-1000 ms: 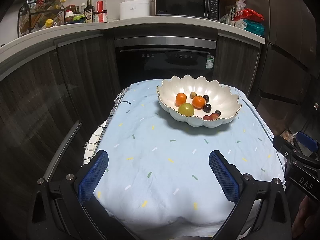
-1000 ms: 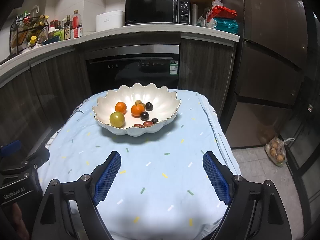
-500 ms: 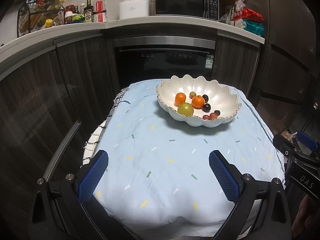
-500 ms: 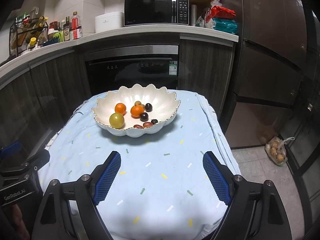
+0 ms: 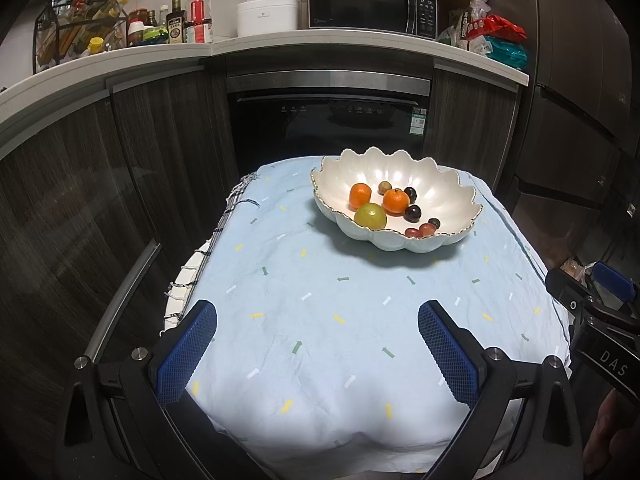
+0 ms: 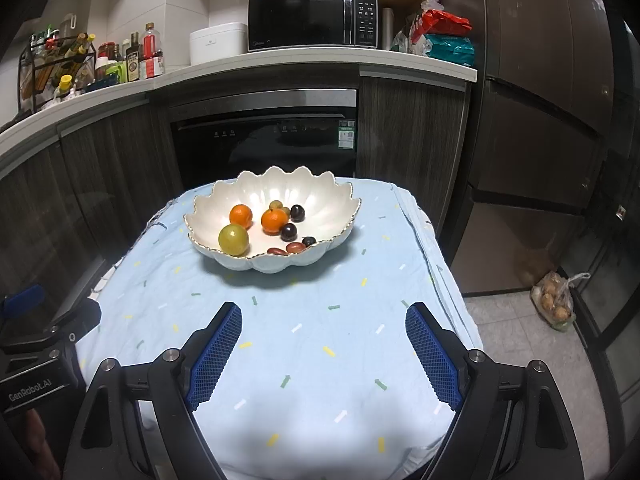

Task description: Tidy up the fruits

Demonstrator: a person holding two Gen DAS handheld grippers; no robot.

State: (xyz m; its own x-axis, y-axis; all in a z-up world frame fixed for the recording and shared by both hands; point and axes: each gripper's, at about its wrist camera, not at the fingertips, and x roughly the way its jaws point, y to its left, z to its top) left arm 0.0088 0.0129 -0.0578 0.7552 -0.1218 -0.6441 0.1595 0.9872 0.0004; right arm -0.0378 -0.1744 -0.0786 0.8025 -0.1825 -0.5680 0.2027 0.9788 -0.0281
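Observation:
A white scalloped bowl stands at the far end of a table under a pale blue cloth. Inside it lie two oranges, a yellow-green apple, dark plums and small red fruits. My left gripper hangs open over the near part of the cloth with nothing between its blue pads. My right gripper is likewise open and empty, well short of the bowl.
Dark cabinets and a built-in oven stand right behind the table. On the counter are a microwave, a bottle rack and bags. A tall fridge is at the right, a bag of produce on the floor.

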